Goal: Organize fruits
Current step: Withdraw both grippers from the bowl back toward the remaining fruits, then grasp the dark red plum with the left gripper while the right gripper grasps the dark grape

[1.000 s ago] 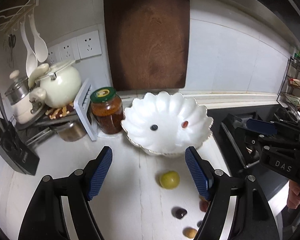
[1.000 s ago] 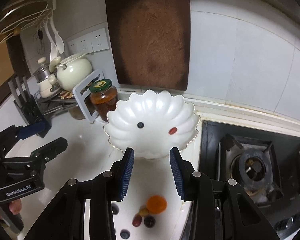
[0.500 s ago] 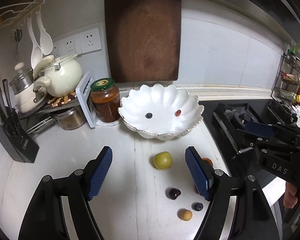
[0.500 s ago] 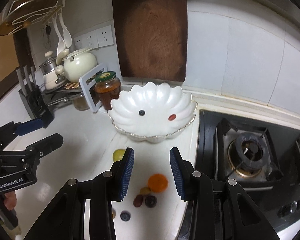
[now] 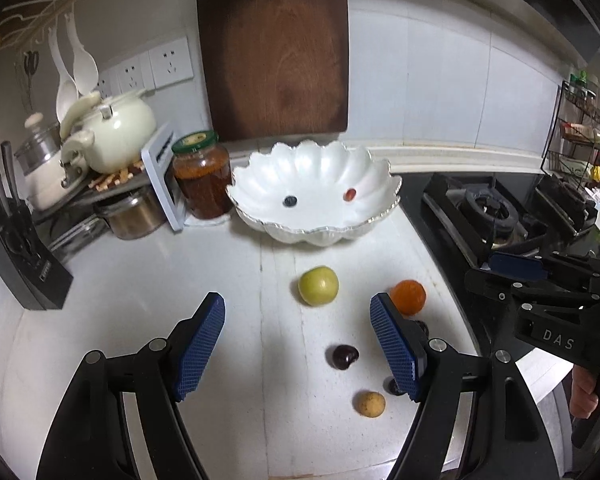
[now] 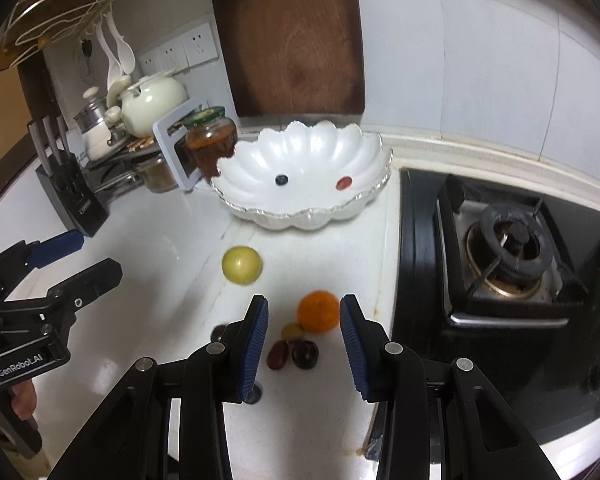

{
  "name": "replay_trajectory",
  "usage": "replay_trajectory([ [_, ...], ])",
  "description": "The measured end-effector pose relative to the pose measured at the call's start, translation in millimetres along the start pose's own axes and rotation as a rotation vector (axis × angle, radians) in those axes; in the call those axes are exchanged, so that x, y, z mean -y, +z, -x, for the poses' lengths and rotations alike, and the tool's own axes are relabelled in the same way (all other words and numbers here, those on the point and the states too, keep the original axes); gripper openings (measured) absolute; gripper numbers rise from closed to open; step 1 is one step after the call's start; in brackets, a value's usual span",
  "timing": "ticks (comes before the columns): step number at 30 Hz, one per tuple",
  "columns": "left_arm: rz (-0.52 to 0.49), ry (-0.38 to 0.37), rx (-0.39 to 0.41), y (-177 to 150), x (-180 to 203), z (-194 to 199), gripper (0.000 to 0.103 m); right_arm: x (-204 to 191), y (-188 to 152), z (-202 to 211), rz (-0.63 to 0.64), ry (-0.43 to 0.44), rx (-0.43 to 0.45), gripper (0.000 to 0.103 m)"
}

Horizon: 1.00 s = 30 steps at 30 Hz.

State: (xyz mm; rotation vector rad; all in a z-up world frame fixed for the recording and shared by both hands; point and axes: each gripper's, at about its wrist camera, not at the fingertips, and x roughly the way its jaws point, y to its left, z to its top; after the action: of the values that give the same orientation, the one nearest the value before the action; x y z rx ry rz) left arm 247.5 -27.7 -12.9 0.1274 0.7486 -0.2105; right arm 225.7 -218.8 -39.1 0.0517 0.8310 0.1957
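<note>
A white scalloped bowl (image 5: 372,168) (image 6: 324,144) stands at the back of the counter and holds a blueberry (image 5: 290,200) and a small red fruit (image 5: 350,194). In front of it lie a green fruit (image 5: 318,285) (image 6: 241,263), an orange (image 5: 408,297) (image 6: 318,311), a dark cherry (image 5: 344,356), a small yellow fruit (image 5: 369,403) and other small dark fruits (image 6: 305,354). My left gripper (image 5: 298,346) is open and empty above the counter, short of the green fruit. My right gripper (image 6: 304,342) is open and empty, with the orange and small fruits between its fingers' line of sight.
A jar of red preserve (image 5: 202,174) stands left of the bowl, with a cream pot (image 5: 116,132) and a knife block (image 5: 16,256) further left. A wooden board (image 5: 274,48) leans on the wall. A gas hob (image 6: 508,248) lies to the right.
Both grippers have drawn back from the bowl toward the counter's front, so the loose fruits have come into view. Both stay open.
</note>
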Motion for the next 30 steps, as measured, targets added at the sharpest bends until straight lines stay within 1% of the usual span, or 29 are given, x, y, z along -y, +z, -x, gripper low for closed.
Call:
replay_trajectory([
  [2,0.002,-0.020,-0.025,-4,2,-6,0.075,0,-4,-4,0.001,0.004,-0.011,0.039],
  [10,0.001,-0.058,-0.095,-20,10,-29,0.075,4,-19,-23,-0.018,0.038,-0.053,0.039],
  [17,0.000,-0.083,-0.184,-32,16,-57,0.074,10,-28,-47,-0.043,0.045,-0.122,0.039],
  [22,-0.005,-0.106,-0.228,-36,21,-73,0.072,11,-33,-62,-0.047,0.050,-0.158,0.039],
  [26,-0.017,-0.104,-0.250,-38,26,-85,0.071,12,-35,-72,-0.059,0.047,-0.178,0.038],
  [28,-0.013,-0.104,-0.272,-40,27,-93,0.068,13,-36,-78,-0.066,0.041,-0.188,0.038],
  [30,-0.005,-0.107,-0.289,-42,27,-100,0.068,14,-37,-83,-0.069,0.039,-0.200,0.038],
])
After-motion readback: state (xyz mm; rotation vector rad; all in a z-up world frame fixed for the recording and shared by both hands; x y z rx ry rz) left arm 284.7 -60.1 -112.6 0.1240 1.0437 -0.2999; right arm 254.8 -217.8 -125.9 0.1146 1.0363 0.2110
